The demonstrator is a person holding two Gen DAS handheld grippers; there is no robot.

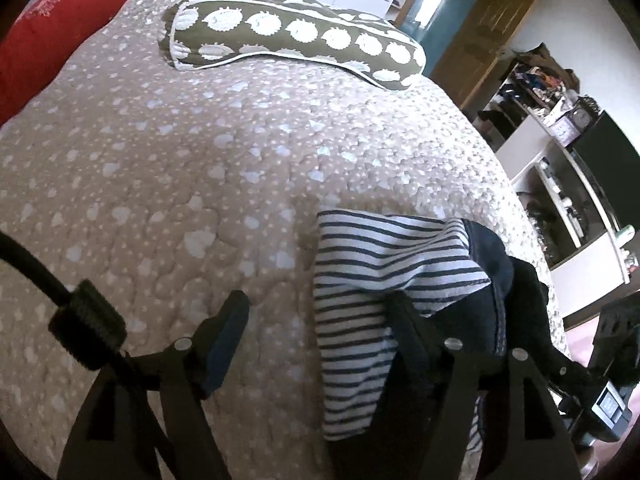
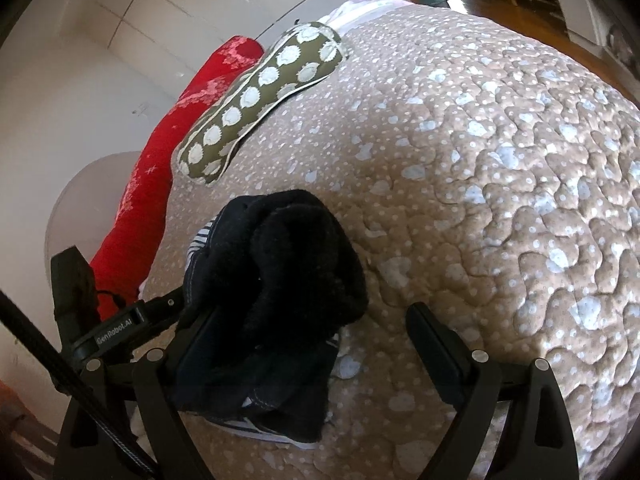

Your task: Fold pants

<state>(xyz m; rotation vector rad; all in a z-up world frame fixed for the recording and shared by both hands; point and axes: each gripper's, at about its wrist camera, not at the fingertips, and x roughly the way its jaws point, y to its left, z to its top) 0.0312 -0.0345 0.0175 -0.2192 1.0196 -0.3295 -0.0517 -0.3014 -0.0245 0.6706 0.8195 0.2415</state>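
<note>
A beige quilted bedspread (image 1: 200, 168) dotted with pale hearts covered the bed, with a red blanket (image 1: 44, 36) bunched at its far left edge and an olive pillow (image 1: 296, 36) printed with white circles lying near the far end. The pants (image 1: 384, 272), striped cloth bundled with dark denim and black fleece, sat in a folded heap on the near right part of the bed. The left gripper (image 1: 316, 316) stood wide with one finger resting against the stripes and gripped nothing, while the right gripper (image 2: 308, 332) also gaped wide, its left finger just beside the heap (image 2: 280, 272).
</note>
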